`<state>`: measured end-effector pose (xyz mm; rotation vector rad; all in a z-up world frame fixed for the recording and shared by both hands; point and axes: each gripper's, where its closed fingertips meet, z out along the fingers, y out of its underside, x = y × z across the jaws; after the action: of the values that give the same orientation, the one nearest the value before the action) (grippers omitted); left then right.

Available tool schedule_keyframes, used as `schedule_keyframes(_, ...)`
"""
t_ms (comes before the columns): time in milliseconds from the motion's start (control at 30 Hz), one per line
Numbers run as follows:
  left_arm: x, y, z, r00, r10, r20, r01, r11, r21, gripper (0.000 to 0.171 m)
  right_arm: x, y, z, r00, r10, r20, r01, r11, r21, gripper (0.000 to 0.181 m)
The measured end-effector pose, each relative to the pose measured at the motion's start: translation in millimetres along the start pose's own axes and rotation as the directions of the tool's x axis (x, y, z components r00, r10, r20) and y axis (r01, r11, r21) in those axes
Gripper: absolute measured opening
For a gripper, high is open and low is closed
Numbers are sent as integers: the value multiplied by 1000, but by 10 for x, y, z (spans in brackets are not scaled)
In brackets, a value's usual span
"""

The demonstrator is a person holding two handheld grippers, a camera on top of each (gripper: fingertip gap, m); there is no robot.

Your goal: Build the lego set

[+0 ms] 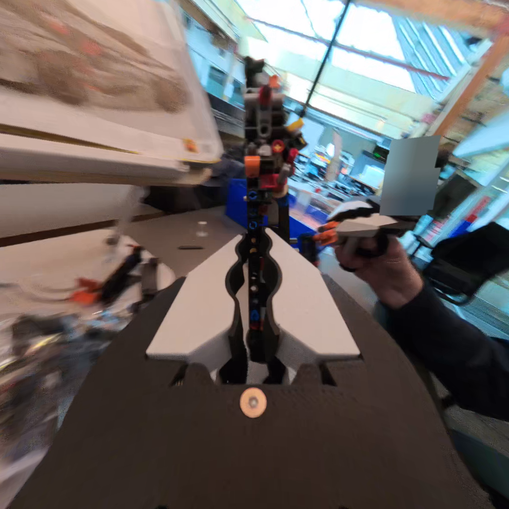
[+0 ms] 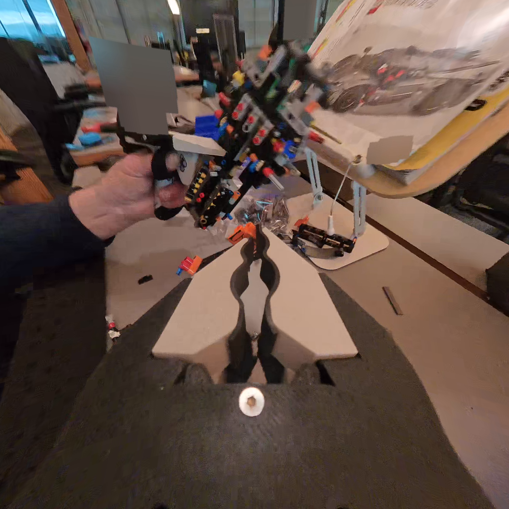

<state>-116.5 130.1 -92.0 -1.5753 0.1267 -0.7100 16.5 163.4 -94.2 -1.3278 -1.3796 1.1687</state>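
Between the two white fingers of the left tongs [image 1: 254, 242] sits the half-built lego model [image 1: 264, 154], clamped by its long black beam, which runs down the whole gap. Its upper part, with grey, red, orange and yellow pieces, stands out past the fingertips, above the desk [image 1: 170, 248]. From the right wrist view the same model [image 2: 256, 132] is seen raised in the air and tilted, and a hand [image 2: 124, 192] with a dark sleeve holds the left tongs.

The right tongs [image 2: 256, 234] are nearly closed, and a small orange piece [image 2: 243, 232] is pinched at their tips. In the left wrist view these tongs [image 1: 325, 234] appear to the right of the model, near it but apart, with the orange piece at the tips and a hand [image 1: 377, 270] on the handle.

Below the model, on the desk, lie a small red and orange part [image 2: 188, 264], a small black piece [image 2: 145, 279], clear bags with parts [image 2: 264, 212] and a black sub-assembly [image 2: 322, 239], which rests on the white base of a stand [image 2: 366, 248]. This stand carries a tilted board with an open instruction booklet [image 2: 413, 60] showing a picture of a car. A blue bin [image 1: 237, 201] stands behind the model.
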Motion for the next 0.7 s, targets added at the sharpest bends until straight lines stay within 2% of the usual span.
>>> schedule_keyframes(67,-56,-35,-152,999,39,19,-39,999,-13,4,-55,90,30,998,11,65,-7,998,-60,0)
schedule_keyframes(133,135,64,-7,996,63,-56,-66,996,-54,5,-177,285,237,995,-9,103,25,988,-154,0)
schedule_keyframes(200,217,207,133,994,75,-86,-85,988,-126,4,-241,420,303,991,-20,132,48,976,-214,0)
schedule_keyframes(300,159,270,135,996,27,-90,-39,989,-144,5,-124,354,213,995,3,100,14,985,-171,0)
schedule_keyframes(367,140,256,104,994,-7,-108,-8,990,-144,5,-96,408,163,989,64,130,-37,979,-198,2)
schedule_keyframes(433,122,255,106,991,-54,-122,37,990,-133,4,-98,650,207,977,149,156,-98,950,-297,3)
schedule_keyframes(500,113,294,130,989,-79,-124,61,988,-142,4,-140,893,252,976,151,158,-74,908,-412,4)
schedule_keyframes(567,150,311,153,988,-77,-134,57,987,-147,4,-192,1022,273,967,186,176,-83,877,-473,6)
schedule_keyframes(633,190,316,181,985,-83,-149,61,988,-145,4,-204,955,316,965,189,183,-91,892,-444,23)
schedule_keyframes(700,231,315,220,976,-121,-179,98,986,-131,4,-246,769,378,960,192,203,-112,930,-351,30)
